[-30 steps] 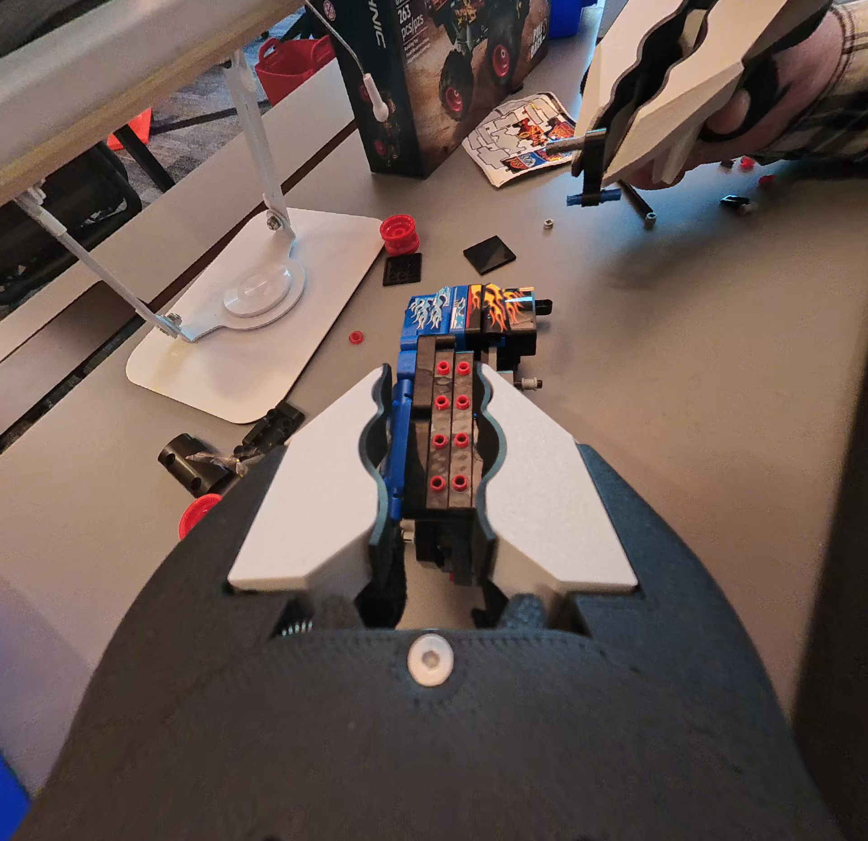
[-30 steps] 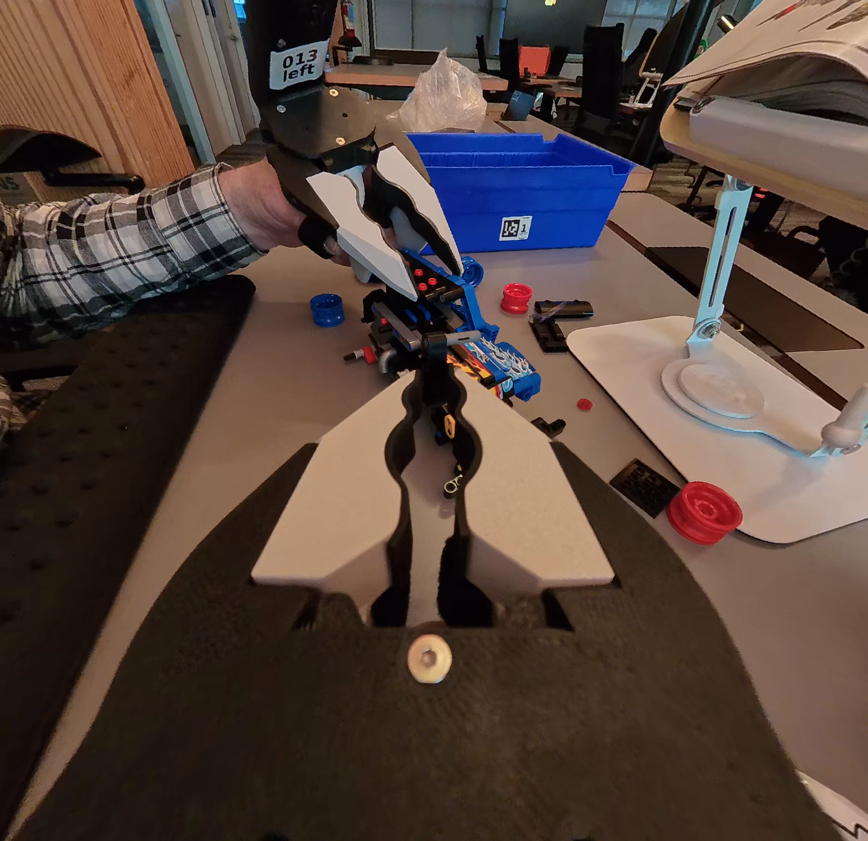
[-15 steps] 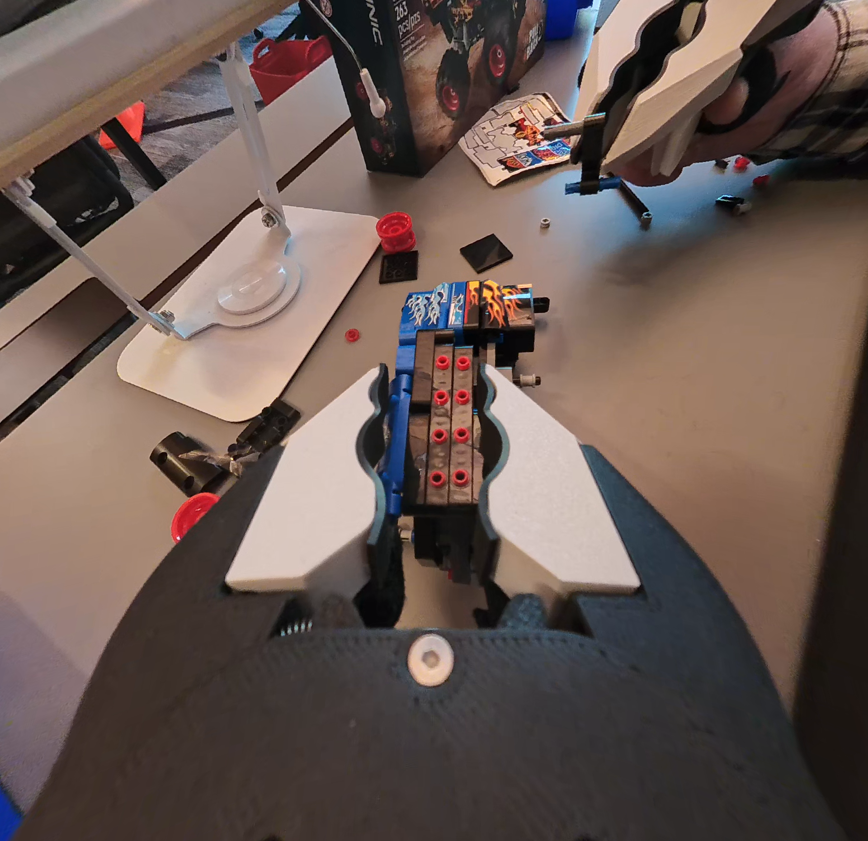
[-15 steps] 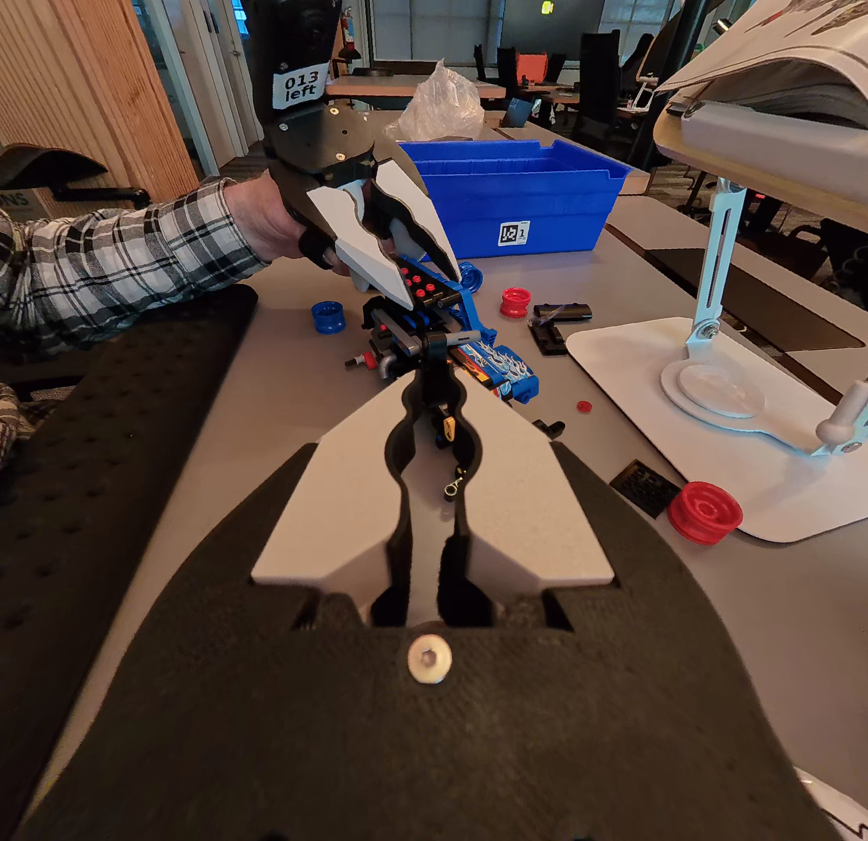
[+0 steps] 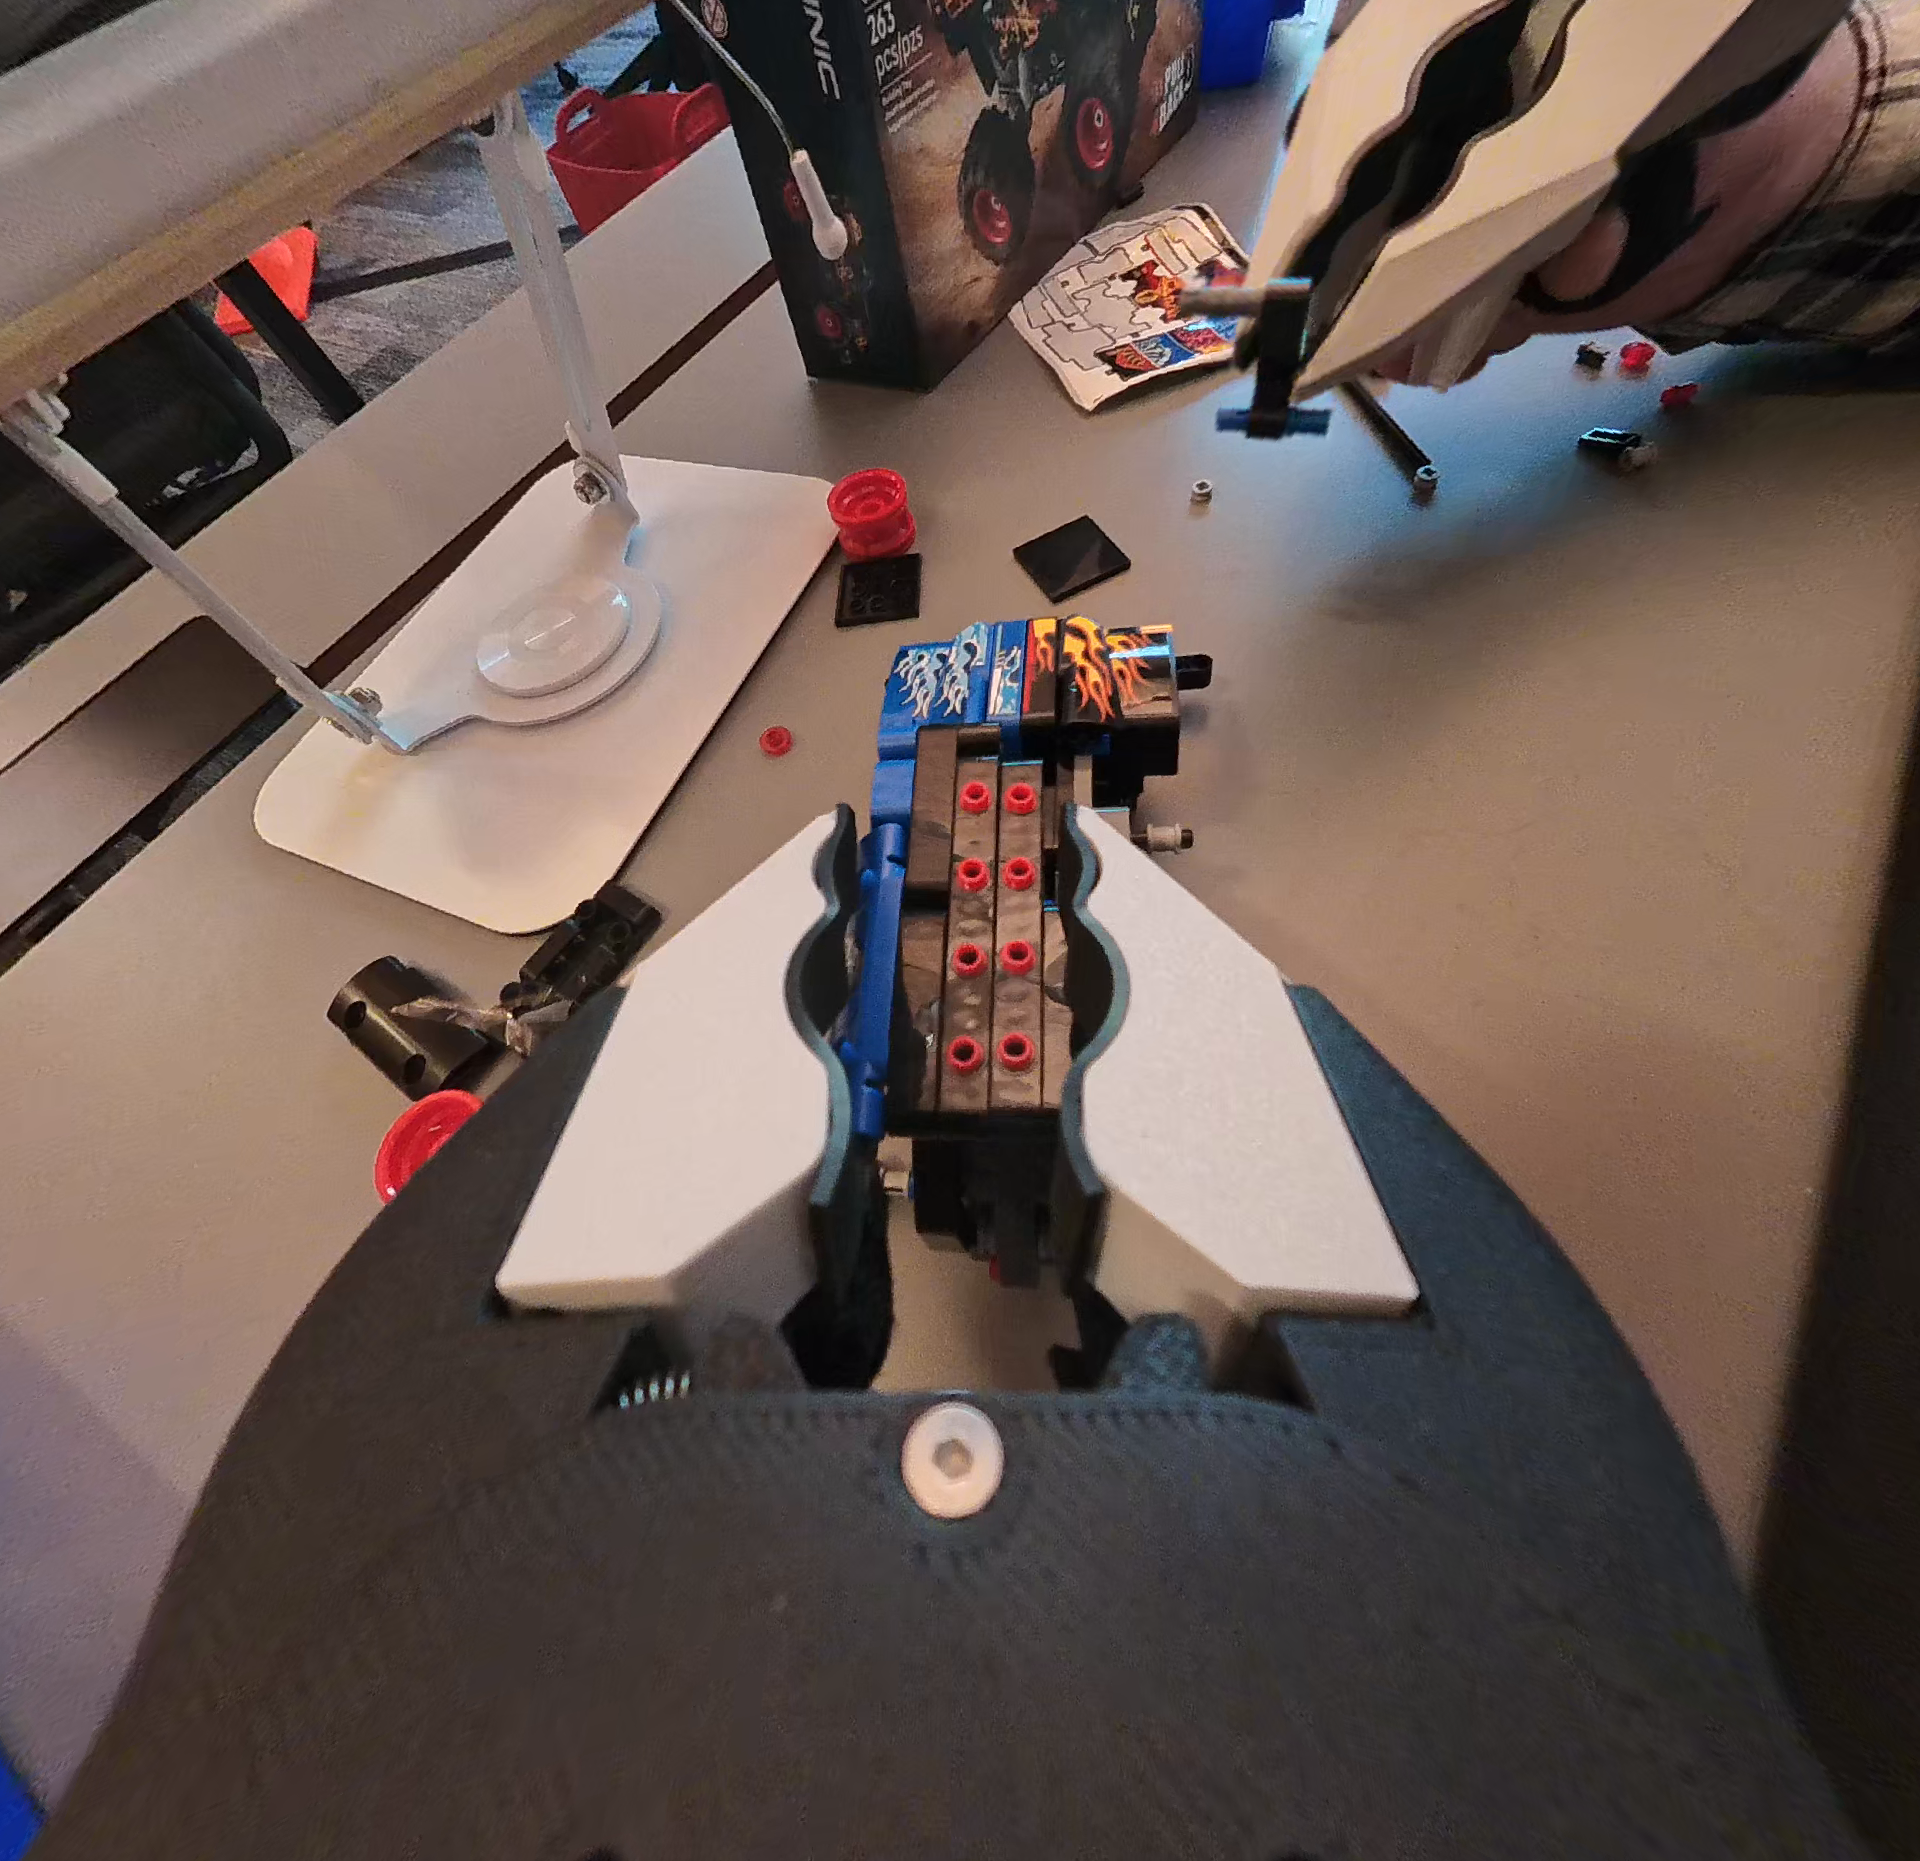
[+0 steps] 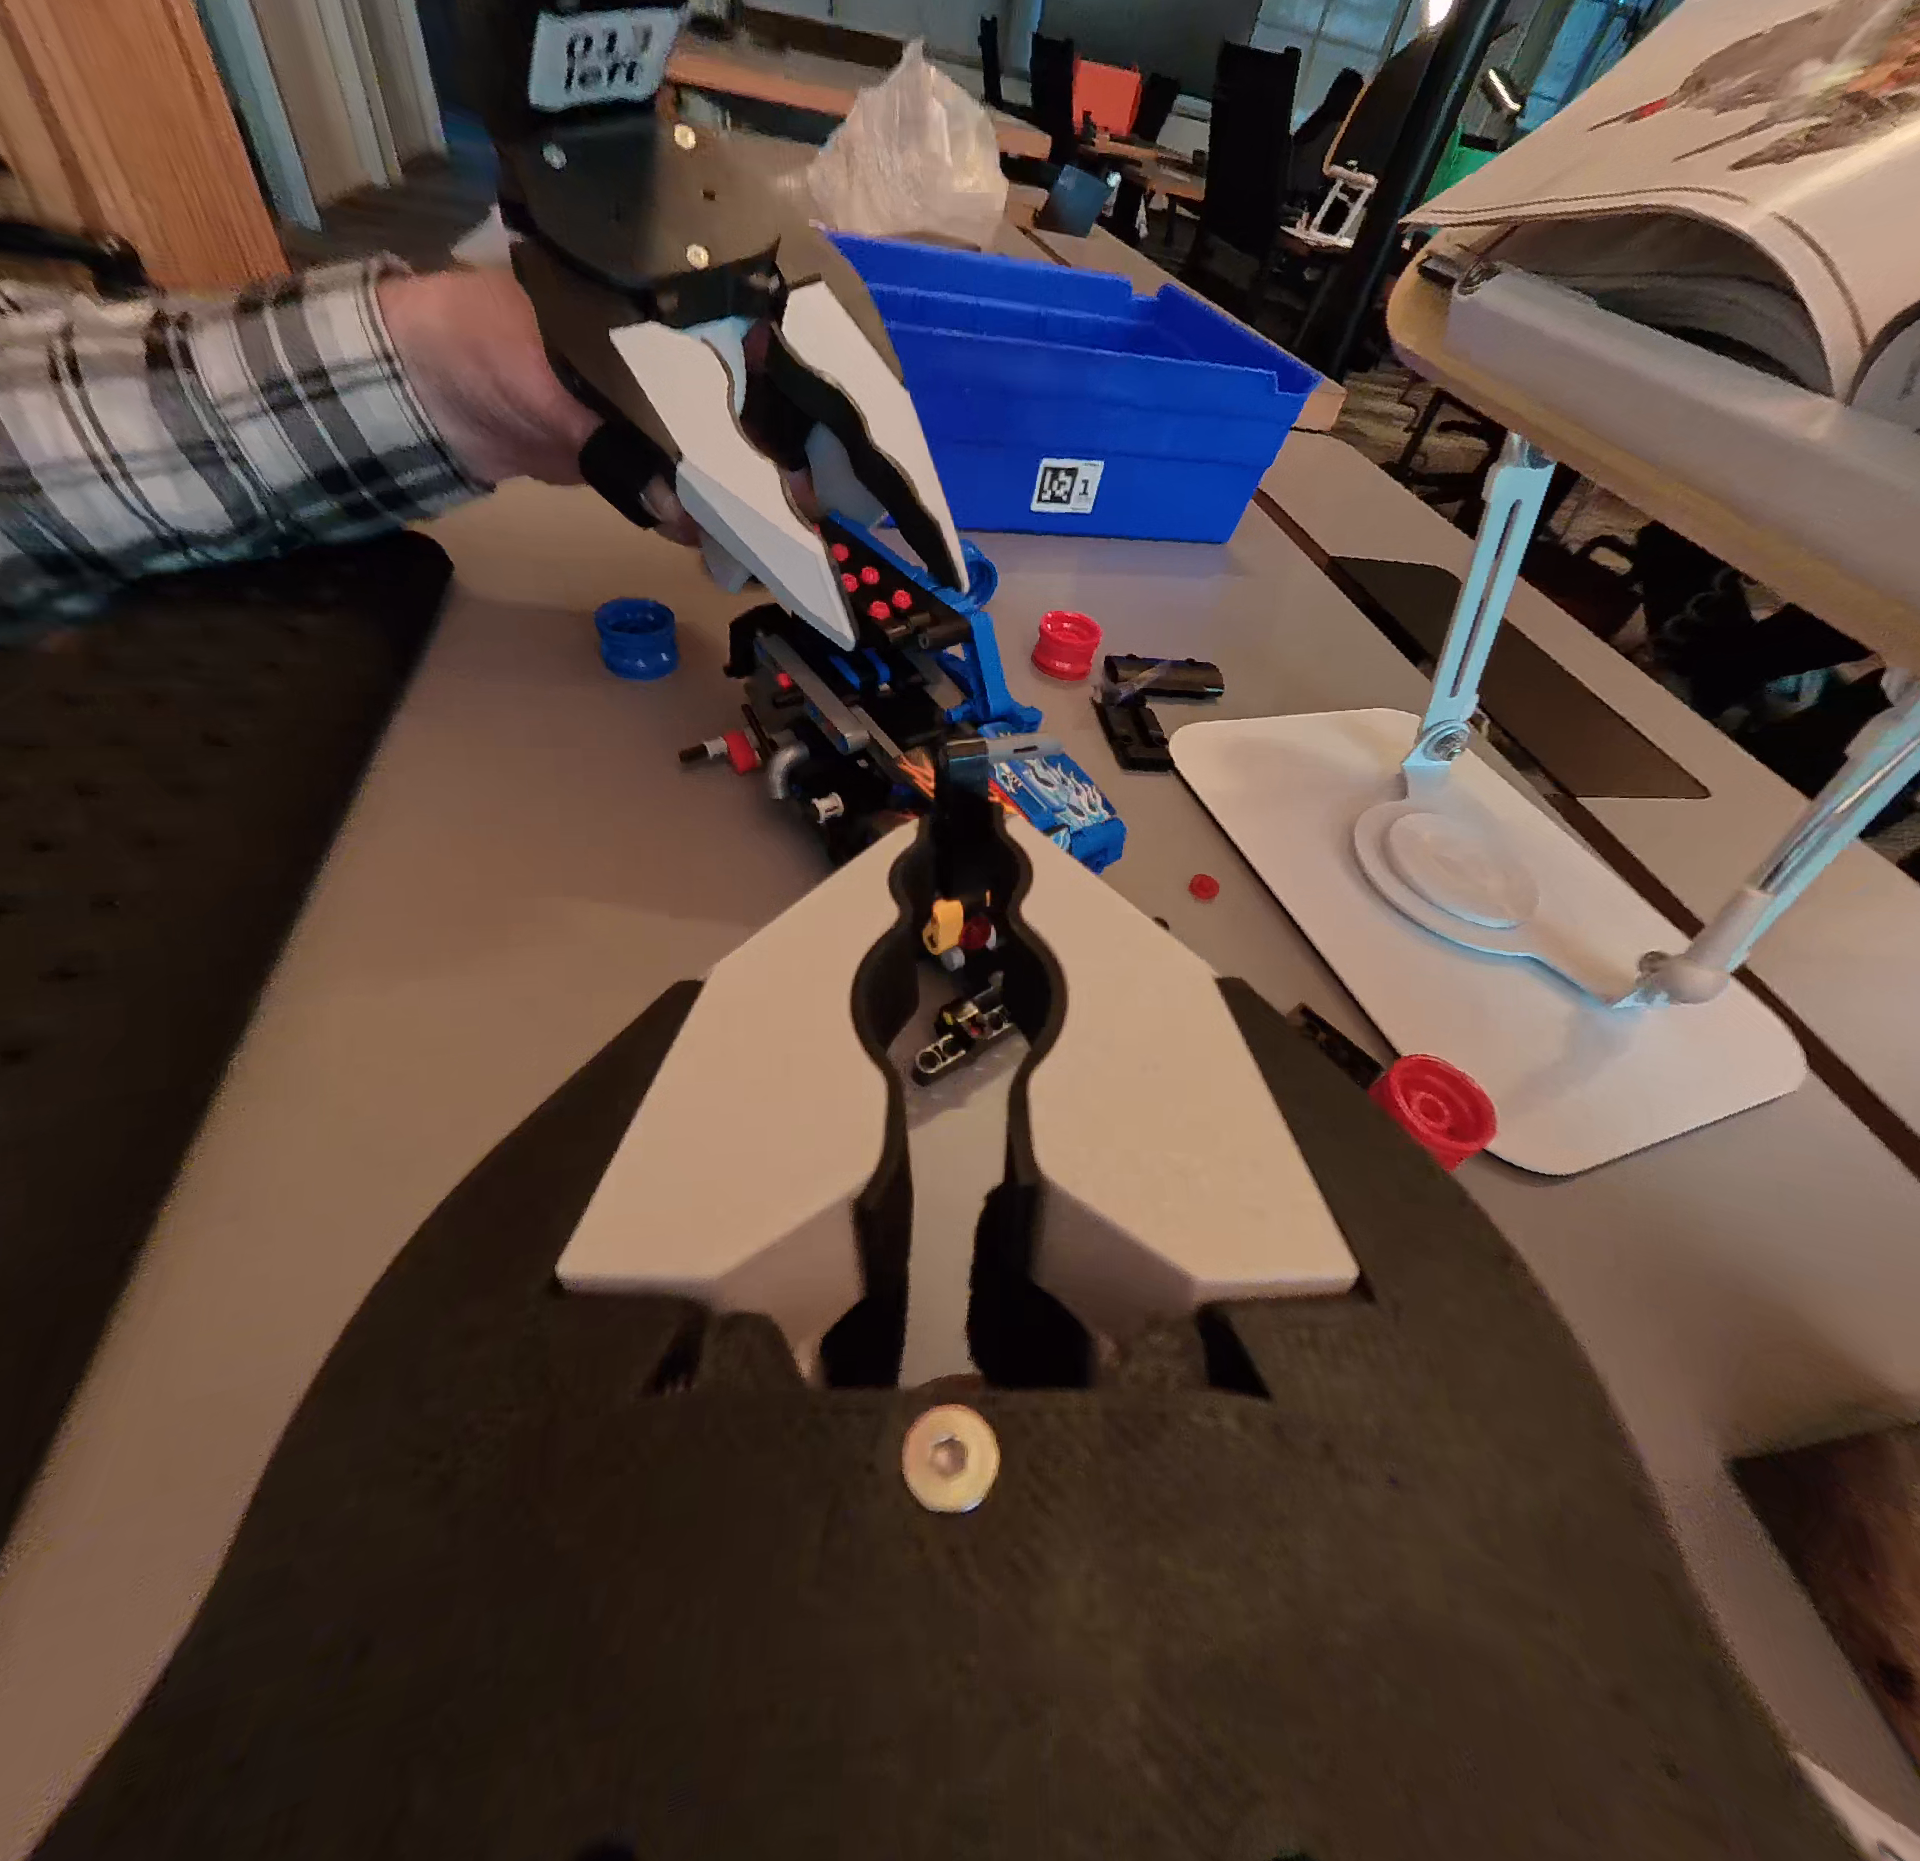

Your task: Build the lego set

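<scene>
The blue and black lego truck body (image 5: 987, 928) has red pins on top and flame stickers at its far end. My left gripper (image 5: 958, 824) is shut on its near end. In the right wrist view the left gripper (image 6: 894, 585) holds the truck body (image 6: 873, 710) tilted, sticker end down by the table. My right gripper (image 6: 966, 824) is shut on a small black piece (image 6: 961, 783) with a grey axle through it, just short of the body. In the left wrist view the right gripper (image 5: 1283, 325) holds the black piece (image 5: 1273, 357) above the table, far right of the body.
The lego box (image 5: 966, 149) and sticker sheet (image 5: 1132, 315) lie beyond the model. A white stand base (image 5: 499, 772) holding the booklet (image 6: 1714, 149) is to one side. Red hubs (image 5: 871, 512), black tiles (image 5: 1070, 559), a blue hub (image 6: 636, 637) and a blue bin (image 6: 1081, 398) are around. A black mat (image 6: 156, 824) borders the table. Tip to tip, the grippers are about 12 cm apart. About 15 cm separates my left fingertips from the blue hub (image 6: 636, 637).
My right gripper has drifted a little nearer to the truck body with its black piece and tilted slightly. My left gripper keeps its hold and has hardly moved.
</scene>
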A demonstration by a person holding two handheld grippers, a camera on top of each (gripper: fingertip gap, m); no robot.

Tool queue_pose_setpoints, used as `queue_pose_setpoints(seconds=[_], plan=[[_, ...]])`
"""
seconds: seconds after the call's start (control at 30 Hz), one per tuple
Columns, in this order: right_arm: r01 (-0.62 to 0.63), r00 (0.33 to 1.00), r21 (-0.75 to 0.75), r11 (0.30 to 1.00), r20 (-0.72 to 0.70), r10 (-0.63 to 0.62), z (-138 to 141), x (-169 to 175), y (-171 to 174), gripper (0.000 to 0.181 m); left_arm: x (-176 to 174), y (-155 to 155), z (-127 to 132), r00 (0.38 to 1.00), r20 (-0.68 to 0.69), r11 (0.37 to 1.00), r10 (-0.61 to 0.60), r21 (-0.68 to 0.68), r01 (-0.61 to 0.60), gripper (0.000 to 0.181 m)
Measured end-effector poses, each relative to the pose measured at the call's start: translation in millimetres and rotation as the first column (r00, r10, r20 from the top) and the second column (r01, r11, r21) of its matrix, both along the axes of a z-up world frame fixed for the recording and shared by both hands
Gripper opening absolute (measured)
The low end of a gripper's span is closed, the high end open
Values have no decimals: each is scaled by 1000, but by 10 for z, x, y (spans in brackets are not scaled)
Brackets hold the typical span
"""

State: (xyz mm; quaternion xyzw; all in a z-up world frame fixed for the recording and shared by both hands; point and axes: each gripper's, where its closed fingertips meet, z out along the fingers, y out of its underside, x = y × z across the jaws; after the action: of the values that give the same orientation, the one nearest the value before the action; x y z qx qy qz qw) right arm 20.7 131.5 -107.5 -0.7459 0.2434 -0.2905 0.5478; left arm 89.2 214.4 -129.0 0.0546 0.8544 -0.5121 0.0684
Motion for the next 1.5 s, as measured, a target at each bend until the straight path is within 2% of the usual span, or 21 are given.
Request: queue_pose_setpoints(seconds=[0.33, 0.57, 1.07, 1.23, 1.5], plan=[[10, 1000, -139, 990, 27, -7, -126, -5, 66, 8, -6, 4, -6, 1000, 17, 1000, -2, 9, 2, 37], [-9, 1000, -170, 985, 12, 11, -213, 1, 179, 8, 0, 8, 0, 1000, 28, 1000, -3, 9, 3, 34], [-187, 982, -257, 948, -76, 173, -214, 271, 744, 8, -17, 0, 3, 1000, 28, 1000, -13, 3, 13, 33], [-233, 968, -286, 929, -162, 193, -301, 389, 771, 8, -15, 1, 3, 1000, 23, 1000, -14, -1, 14, 33], [-256, 961, -271, 928, -178, 213, -309, 394, 741, 8, -16, 2, 3, 1000, 17, 1000, -16, -5, 16, 33]])
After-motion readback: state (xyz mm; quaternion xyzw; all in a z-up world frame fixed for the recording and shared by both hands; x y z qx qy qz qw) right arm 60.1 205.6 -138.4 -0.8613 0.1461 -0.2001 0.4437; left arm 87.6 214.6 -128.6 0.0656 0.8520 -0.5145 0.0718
